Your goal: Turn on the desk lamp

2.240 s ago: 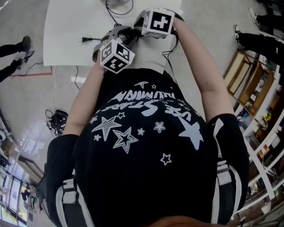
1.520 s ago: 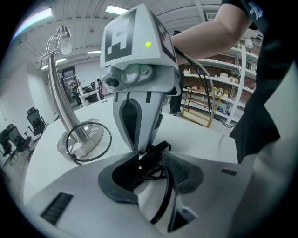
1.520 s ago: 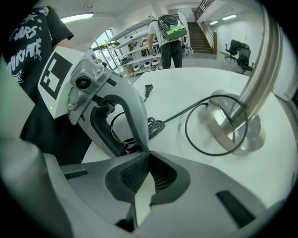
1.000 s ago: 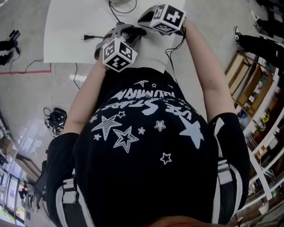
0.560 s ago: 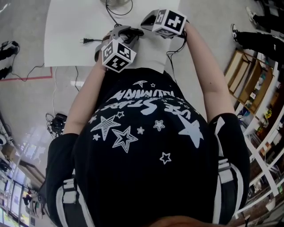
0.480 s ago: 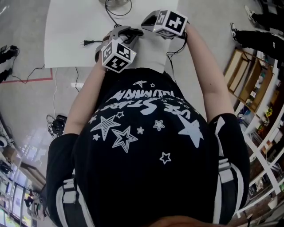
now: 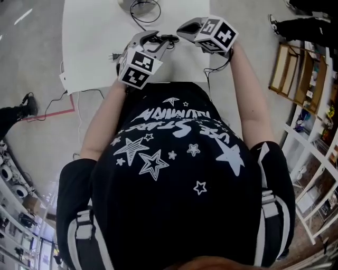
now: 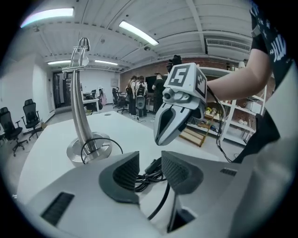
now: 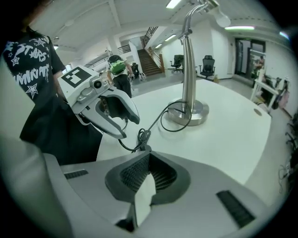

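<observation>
Toward far edge of white table [image 7: 90,31]: desk lamp [image 9: 188,79], upright, switched off as far as visible. Black cable [image 9: 160,116] looped at its base, then trailing toward near edge and ending in a bunch. Over near edge, close to person's star-print shirt [image 7: 169,174]: both grippers, close together, above the tabletop. Plenty of bare tabletop left of lamp and between lamp and grippers. Open floor off left edge. Wooden shelving [image 7: 296,74] off right side, well apart from table.

Left gripper [image 8: 149,160]: fingers spread, cable bunch showing in the gap, pads not pressing on it. Right gripper [image 9: 146,160]: fingertips pressed together, white sliver between pads behind the tips, cannot tell what.

Head view only: lamp cut down to round base [image 7: 131,4] at picture top, plug [image 7: 112,56] lying just beside left gripper, toward left edge. Gripper views only: full curved metal stem and lamp head. Left gripper view only: right gripper pointing down over table, people [image 8: 137,95] standing far behind, office chairs [image 8: 14,128]. Right gripper view only: left gripper raised just above cable bunch, staircase [image 9: 151,62] behind.
</observation>
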Action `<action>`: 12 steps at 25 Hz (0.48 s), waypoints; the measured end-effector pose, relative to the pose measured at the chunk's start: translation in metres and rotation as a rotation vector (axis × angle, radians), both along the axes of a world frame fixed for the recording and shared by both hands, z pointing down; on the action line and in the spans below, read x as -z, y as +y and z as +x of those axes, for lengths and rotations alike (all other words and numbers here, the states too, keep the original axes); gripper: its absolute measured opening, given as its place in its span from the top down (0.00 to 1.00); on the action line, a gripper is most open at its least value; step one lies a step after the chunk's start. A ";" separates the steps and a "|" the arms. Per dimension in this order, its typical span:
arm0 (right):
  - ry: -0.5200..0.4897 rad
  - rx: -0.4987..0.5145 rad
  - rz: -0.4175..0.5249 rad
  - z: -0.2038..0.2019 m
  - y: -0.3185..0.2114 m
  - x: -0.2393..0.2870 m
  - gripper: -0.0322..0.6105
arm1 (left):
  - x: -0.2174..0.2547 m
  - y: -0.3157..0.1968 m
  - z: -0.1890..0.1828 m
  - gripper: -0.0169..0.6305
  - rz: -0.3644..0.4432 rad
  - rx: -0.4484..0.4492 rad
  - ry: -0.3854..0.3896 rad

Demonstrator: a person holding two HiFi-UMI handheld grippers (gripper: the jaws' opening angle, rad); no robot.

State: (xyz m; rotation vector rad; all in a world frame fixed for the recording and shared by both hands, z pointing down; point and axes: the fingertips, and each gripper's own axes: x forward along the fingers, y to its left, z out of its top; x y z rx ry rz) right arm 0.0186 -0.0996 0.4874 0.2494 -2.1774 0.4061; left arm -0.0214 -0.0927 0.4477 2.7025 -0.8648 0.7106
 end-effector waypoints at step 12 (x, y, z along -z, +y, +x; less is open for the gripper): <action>-0.103 -0.351 0.101 -0.003 0.044 0.039 0.95 | 0.016 -0.004 -0.007 0.96 0.033 -0.196 0.006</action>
